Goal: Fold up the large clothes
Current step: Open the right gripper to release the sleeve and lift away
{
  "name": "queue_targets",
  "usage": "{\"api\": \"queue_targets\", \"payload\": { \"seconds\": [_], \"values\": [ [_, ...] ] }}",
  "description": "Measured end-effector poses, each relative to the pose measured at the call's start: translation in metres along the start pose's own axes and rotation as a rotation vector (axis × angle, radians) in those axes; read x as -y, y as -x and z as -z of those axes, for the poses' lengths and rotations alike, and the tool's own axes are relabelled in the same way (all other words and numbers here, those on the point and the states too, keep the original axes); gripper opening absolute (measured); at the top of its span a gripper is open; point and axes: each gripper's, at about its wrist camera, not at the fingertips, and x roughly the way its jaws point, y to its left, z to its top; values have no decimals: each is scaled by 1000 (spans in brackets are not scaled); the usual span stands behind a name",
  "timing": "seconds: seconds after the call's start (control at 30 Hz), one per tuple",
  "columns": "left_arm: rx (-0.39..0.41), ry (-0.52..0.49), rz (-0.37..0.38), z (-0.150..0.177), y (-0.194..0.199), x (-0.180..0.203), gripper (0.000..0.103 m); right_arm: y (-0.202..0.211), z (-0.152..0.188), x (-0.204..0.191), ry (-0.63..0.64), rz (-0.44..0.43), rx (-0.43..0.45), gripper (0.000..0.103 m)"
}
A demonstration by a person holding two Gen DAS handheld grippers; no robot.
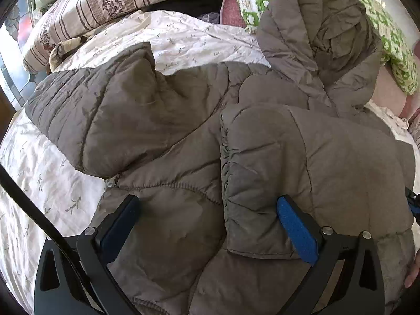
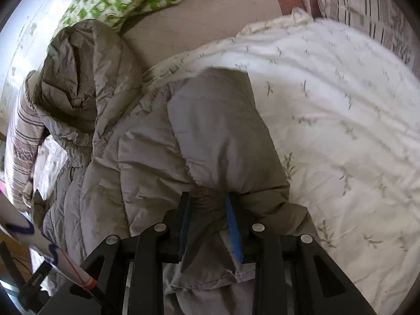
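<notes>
Grey puffer jacket (image 1: 162, 120) spread on floral duvet (image 1: 39, 178). Left gripper (image 1: 207, 210) wide apart above jacket. Right gripper (image 2: 208, 210) pinching jacket sleeve (image 2: 218, 131).

Left tool (image 1: 207, 225) spread wide, angled down; right tool (image 2: 208, 210) pinched narrow

bedsheet (image 2: 341, 131) clear right of puffy jacket (image 2: 147, 157).

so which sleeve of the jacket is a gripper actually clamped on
The right gripper pinches the sleeve folded across the jacket's front; the other sleeve lies free, untouched.
</notes>
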Motion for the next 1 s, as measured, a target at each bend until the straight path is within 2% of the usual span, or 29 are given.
{"api": "queue_targets", "payload": {
  "seconds": [0.1,0.17,0.27,0.37,0.43,0.47,0.53,0.7,0.8,0.83,0.87,1.0],
  "values": [
    [52,10,2,-2,18,-2,103,22,2,-22,69,-9,51,30],
    [114,-5,-11,-1,32,2,103,33,8,-43,132,-14,71,30],
    [146,-40,8,2,40,11,103,32,22,-70,214,-43,47,30],
    [112,-82,7,5,31,18,103,17,39,-88,274,-47,-3,30],
    [66,-91,4,6,19,19,103,1,50,-94,321,2,-30,30],
    [25,-95,2,7,9,19,103,-6,53,-95,332,18,-44,31],
    [-2,-86,10,8,0,18,103,-11,54,-92,331,16,-54,31],
    [36,-91,17,9,9,20,103,19,46,-87,269,-61,-35,31],
    [62,-119,36,13,15,25,103,49,53,-82,267,-37,24,31],
    [63,-124,47,14,16,27,103,58,60,-78,272,-12,41,34],
    [64,-132,54,16,15,30,103,64,68,-74,272,12,44,37],
    [68,-140,61,20,13,31,103,77,102,-44,203,38,-10,37]
  ]
}}
